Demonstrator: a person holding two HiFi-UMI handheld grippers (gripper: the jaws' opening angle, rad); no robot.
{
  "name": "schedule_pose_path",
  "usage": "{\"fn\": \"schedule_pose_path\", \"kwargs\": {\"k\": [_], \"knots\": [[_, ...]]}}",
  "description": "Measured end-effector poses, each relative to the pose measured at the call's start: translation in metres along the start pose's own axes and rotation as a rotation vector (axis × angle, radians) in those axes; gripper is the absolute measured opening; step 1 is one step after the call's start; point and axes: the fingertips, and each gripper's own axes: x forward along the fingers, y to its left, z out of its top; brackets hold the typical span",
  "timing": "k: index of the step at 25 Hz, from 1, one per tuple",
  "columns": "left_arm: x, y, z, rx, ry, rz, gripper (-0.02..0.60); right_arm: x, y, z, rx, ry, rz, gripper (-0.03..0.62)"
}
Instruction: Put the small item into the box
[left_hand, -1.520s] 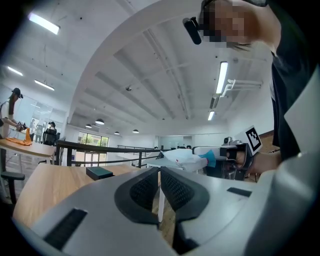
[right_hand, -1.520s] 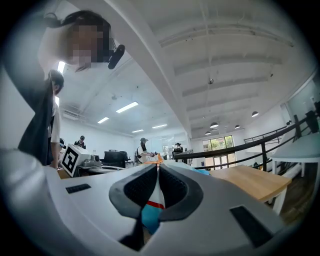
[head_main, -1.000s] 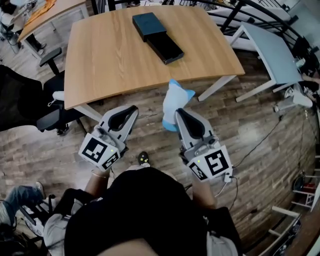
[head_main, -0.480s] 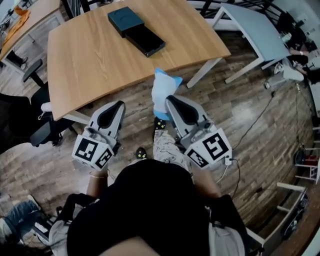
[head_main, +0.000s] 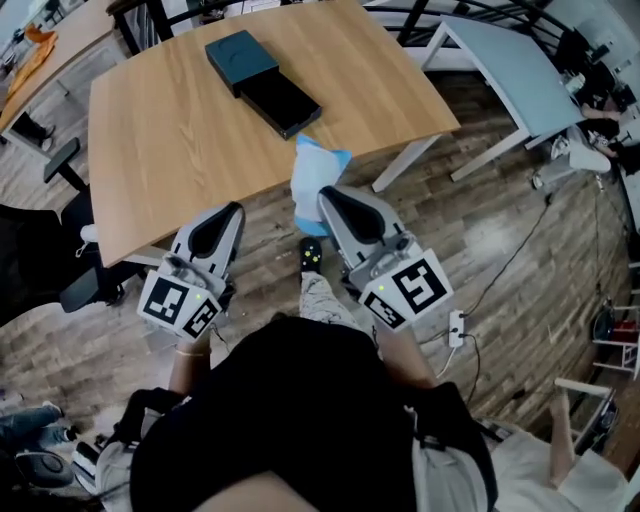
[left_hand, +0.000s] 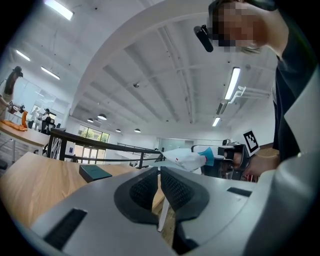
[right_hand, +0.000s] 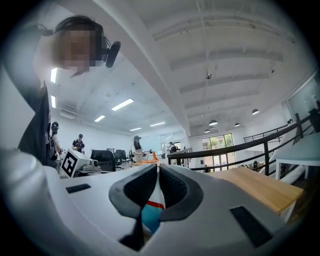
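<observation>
On the wooden table (head_main: 170, 150) lies a dark box (head_main: 262, 82), its teal lid (head_main: 240, 56) pushed back off the black tray (head_main: 283, 104). The box also shows in the left gripper view (left_hand: 95, 172). My right gripper (head_main: 322, 200) is shut on a small white and blue packet (head_main: 310, 175), held up at the table's near edge, just short of the tray. The packet sits pinched between the pads in the right gripper view (right_hand: 150, 212). My left gripper (head_main: 226, 216) hangs lower left over the floor, shut with nothing in it.
A grey table (head_main: 520, 75) stands at the right behind a black railing. Office chairs (head_main: 80, 280) sit at the left by the table's corner. A cable and power strip (head_main: 458, 328) lie on the wood floor at the right.
The view has closed in on the table. My right gripper carried the packet forward from over the floor to the table's near edge, close to the box. The left gripper came along, still shut.
</observation>
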Motion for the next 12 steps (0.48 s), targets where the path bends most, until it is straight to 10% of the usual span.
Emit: {"fn": "schedule_pose_path", "kwargs": {"k": [12], "knots": [[0.084, 0.058, -0.006, -0.002, 0.038, 0.037, 0.023, 0.068, -0.087, -0.018, 0.034, 0.022, 0.043, 0.026]]}}
